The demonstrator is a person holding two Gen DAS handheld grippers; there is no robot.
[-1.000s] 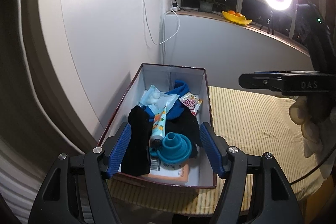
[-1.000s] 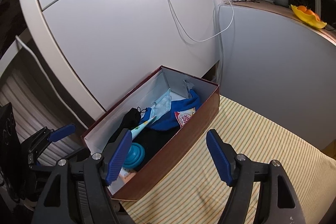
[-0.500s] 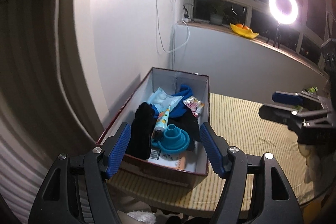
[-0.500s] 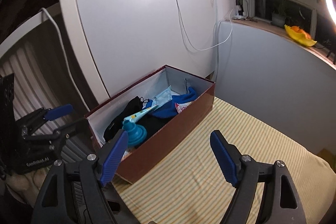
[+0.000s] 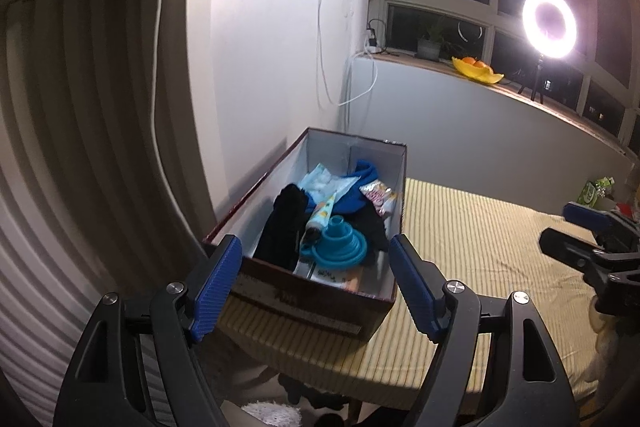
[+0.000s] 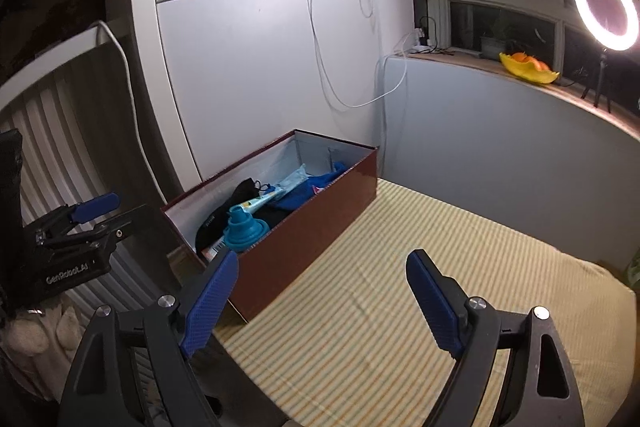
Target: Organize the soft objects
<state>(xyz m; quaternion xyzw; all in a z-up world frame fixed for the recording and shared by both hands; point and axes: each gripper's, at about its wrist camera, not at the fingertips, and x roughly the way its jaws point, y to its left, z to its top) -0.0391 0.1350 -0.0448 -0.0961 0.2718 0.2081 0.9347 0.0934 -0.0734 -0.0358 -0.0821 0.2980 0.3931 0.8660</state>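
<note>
The box [image 5: 320, 291] of soft things sits just beyond the empty left hand-held gripper [image 5: 316, 285], its jaws opening.

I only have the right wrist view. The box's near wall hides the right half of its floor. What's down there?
Observer: A pink snack packet lies against the right inner wall of the box, beside the blue cloth.
Operator: Is the teal funnel on the bare floor?
Observer: No, it rests partly on black cloth, and a printed card sits under its near edge.
Operator: Is the left gripper carrying anything?
Observer: No. The left gripper has nothing between its pads and its jaws are opening; it sits short of the box's near end.
Operator: And mine?
Observer: The right gripper is empty too, jaws opening, over the striped cover.
</note>
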